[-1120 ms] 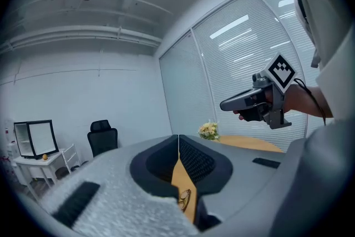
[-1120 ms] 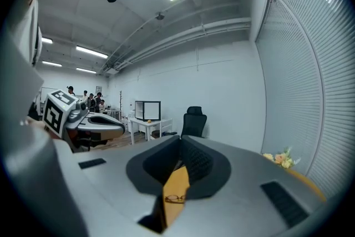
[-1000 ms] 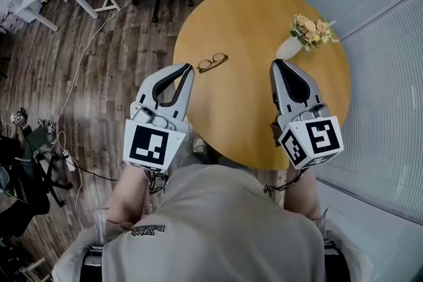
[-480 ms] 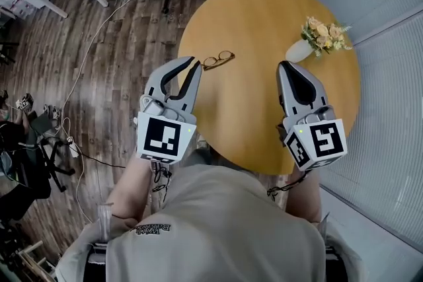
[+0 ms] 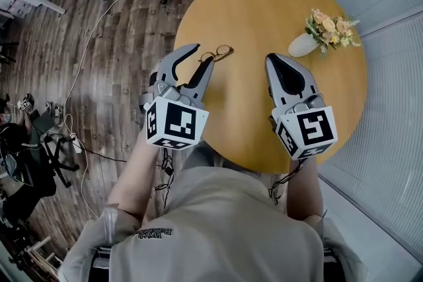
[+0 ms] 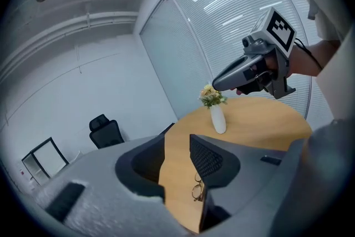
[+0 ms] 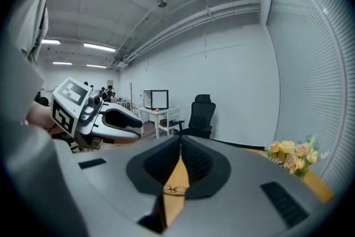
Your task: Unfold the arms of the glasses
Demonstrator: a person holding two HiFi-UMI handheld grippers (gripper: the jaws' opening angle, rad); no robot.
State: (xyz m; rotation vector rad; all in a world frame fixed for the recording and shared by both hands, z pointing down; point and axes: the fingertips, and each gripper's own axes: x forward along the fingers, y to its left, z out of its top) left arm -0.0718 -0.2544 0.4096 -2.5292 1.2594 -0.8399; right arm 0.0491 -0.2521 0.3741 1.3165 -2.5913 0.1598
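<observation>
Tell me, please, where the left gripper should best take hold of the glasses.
Probably the frame's near end, by the lens closest to the left gripper, whose jaws are opening with nothing between them. The glasses lie flat near the table edge, so come down from that edge side and straddle the rim.

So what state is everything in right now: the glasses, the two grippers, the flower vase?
glasses: lying on the table, arms apparently folded, not gripped.
left gripper: jaws opening, nothing gripped, close to the glasses.
right gripper: shut, empty, over the table.
flower vase: upright on the table.
</observation>
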